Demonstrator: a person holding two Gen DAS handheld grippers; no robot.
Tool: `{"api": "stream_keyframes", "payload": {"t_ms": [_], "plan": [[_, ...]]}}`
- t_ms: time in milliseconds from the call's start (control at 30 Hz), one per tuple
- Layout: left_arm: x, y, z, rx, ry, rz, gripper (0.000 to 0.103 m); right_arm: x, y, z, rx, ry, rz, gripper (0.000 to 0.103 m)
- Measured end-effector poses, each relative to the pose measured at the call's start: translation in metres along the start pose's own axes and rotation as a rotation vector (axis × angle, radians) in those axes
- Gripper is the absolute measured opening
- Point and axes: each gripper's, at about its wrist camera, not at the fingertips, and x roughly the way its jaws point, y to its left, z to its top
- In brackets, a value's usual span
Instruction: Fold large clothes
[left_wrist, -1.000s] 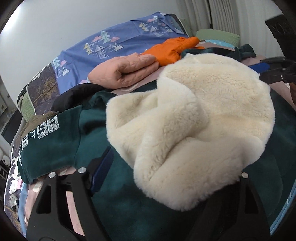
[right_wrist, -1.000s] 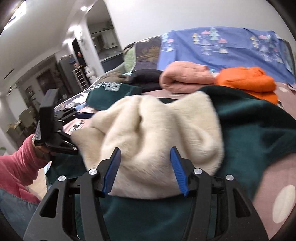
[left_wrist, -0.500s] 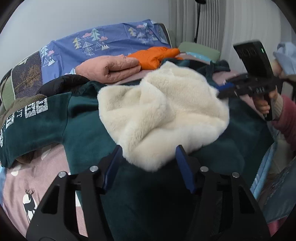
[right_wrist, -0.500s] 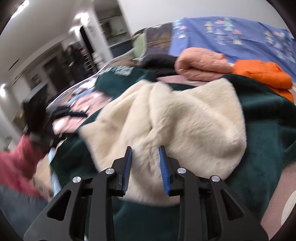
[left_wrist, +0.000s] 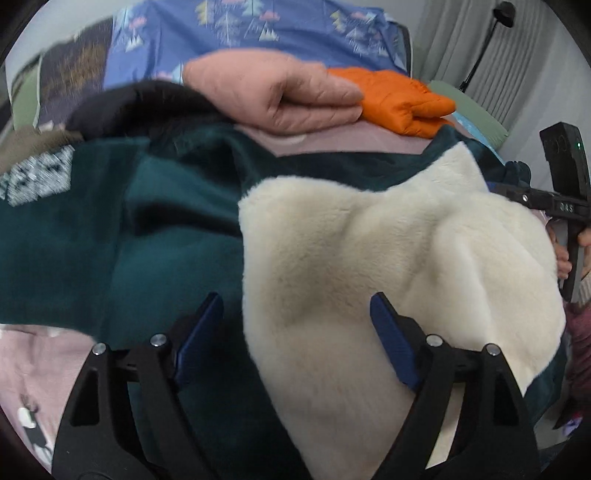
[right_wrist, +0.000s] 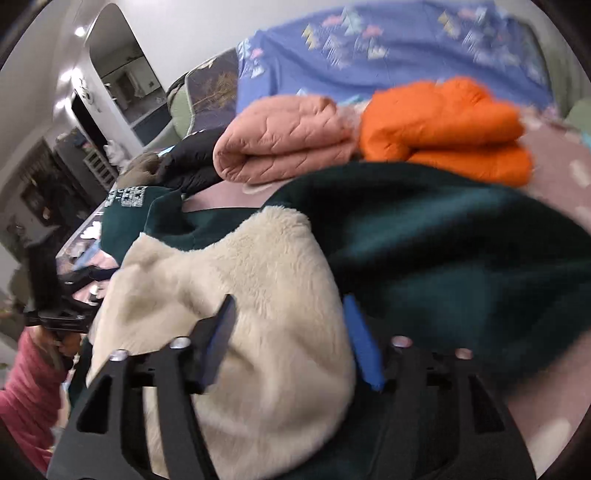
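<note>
A dark green fleece garment (left_wrist: 122, 236) with a cream fleece lining (left_wrist: 388, 258) lies crumpled on the bed; the lining is turned outward in a big mound. It also shows in the right wrist view, green (right_wrist: 461, 243) and cream (right_wrist: 251, 295). My left gripper (left_wrist: 295, 332) is open, its jaws straddling the near edge of the cream lining without closing on it. My right gripper (right_wrist: 290, 339) is open, with the cream lining bulging between its jaws. The right gripper also shows at the right edge of the left wrist view (left_wrist: 561, 206).
Folded clothes lie behind on the bed: a pink quilted one (left_wrist: 273, 96), an orange one (left_wrist: 402, 99), a black one (left_wrist: 140, 103). A blue patterned cover (left_wrist: 258, 33) is at the back. The pink bedsheet (left_wrist: 33, 373) shows at lower left.
My left gripper has opened wider and moved in over the lining's edge. My right gripper has opened from nearly shut and pushed closer into the cream lining.
</note>
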Motion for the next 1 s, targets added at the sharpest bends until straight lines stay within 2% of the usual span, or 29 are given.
{"api": "stream_keyframes", "payload": {"t_ms": [33, 67, 100, 200, 267, 300, 333, 400, 467, 500, 533, 567, 600, 633, 667, 700, 733, 767, 833, 867, 900, 933, 967, 1000], "plan": [[0.006, 0.001, 0.002, 0.002, 0.011, -0.032, 0.036, 0.007, 0.000, 0.003, -0.006, 0.025, 0.040, 0.055], [0.011, -0.001, 0.008, 0.010, 0.028, -0.087, 0.015, 0.011, 0.004, 0.004, -0.022, 0.034, 0.055, 0.034], [0.009, -0.003, 0.012, 0.018, 0.016, -0.077, 0.011, 0.012, 0.010, 0.008, -0.040, 0.030, 0.032, 0.010], [-0.024, -0.012, 0.039, 0.096, -0.166, -0.032, 0.011, -0.023, 0.004, 0.039, 0.021, -0.158, 0.046, 0.008], [-0.054, -0.007, 0.076, 0.081, -0.319, -0.031, 0.011, -0.054, -0.011, 0.069, 0.074, -0.314, 0.062, 0.007], [-0.058, -0.003, 0.088, 0.069, -0.349, -0.038, 0.011, -0.062, -0.015, 0.080, 0.071, -0.367, 0.047, 0.000], [-0.060, 0.002, 0.111, 0.043, -0.389, -0.026, 0.011, -0.068, -0.021, 0.091, 0.072, -0.410, 0.029, 0.000], [-0.041, 0.010, 0.142, 0.028, -0.391, 0.007, 0.011, -0.067, -0.036, 0.116, 0.099, -0.458, -0.006, 0.000], [-0.006, 0.016, 0.161, 0.011, -0.339, 0.046, 0.011, -0.052, -0.049, 0.129, 0.136, -0.433, -0.028, 0.000], [0.025, 0.019, 0.167, 0.003, -0.281, 0.089, 0.012, -0.040, -0.056, 0.132, 0.159, -0.401, -0.028, 0.000], [0.042, 0.022, 0.167, 0.006, -0.250, 0.106, 0.013, -0.031, -0.063, 0.129, 0.182, -0.371, 0.000, 0.002], [0.057, 0.021, 0.165, 0.016, -0.238, 0.126, 0.014, -0.021, -0.066, 0.123, 0.200, -0.343, 0.034, 0.003], [0.063, 0.020, 0.159, 0.030, -0.265, 0.134, 0.015, -0.015, -0.068, 0.113, 0.205, -0.317, 0.059, 0.004], [0.062, 0.019, 0.150, 0.040, -0.319, 0.138, 0.017, -0.012, -0.067, 0.103, 0.190, -0.293, 0.061, 0.017], [0.060, 0.021, 0.145, 0.046, -0.331, 0.135, 0.019, -0.010, -0.063, 0.096, 0.172, -0.278, 0.047, 0.025], [0.060, 0.022, 0.142, 0.053, -0.328, 0.131, 0.023, -0.007, -0.058, 0.084, 0.152, -0.260, 0.029, 0.041], [0.059, 0.024, 0.139, 0.055, -0.310, 0.125, 0.029, -0.005, -0.055, 0.081, 0.150, -0.246, 0.031, 0.057], [0.058, 0.025, 0.137, 0.047, -0.289, 0.119, 0.034, -0.001, -0.051, 0.073, 0.156, -0.221, 0.049, 0.061], [0.052, 0.026, 0.133, 0.021, -0.264, 0.140, 0.069, 0.007, -0.044, 0.067, 0.159, -0.163, 0.054, 0.067], [0.046, 0.025, 0.129, 0.013, -0.266, 0.133, 0.070, 0.019, -0.039, 0.064, 0.149, -0.102, 0.029, 0.067], [0.041, 0.023, 0.123, 0.017, -0.262, 0.106, 0.070, 0.030, -0.034, 0.064, 0.142, -0.066, 0.005, 0.056], [0.037, 0.020, 0.119, 0.023, -0.252, 0.094, 0.043, 0.035, -0.028, 0.062, 0.133, -0.051, -0.022, 0.007], [0.036, 0.017, 0.117, 0.038, -0.237, 0.098, 0.018, 0.036, -0.023, 0.061, 0.122, -0.059, -0.052, 0.009], [0.034, 0.014, 0.117, 0.054, -0.230, 0.113, 0.013, 0.024, -0.013, 0.061, 0.082, -0.145, -0.066, 0.009]]}}
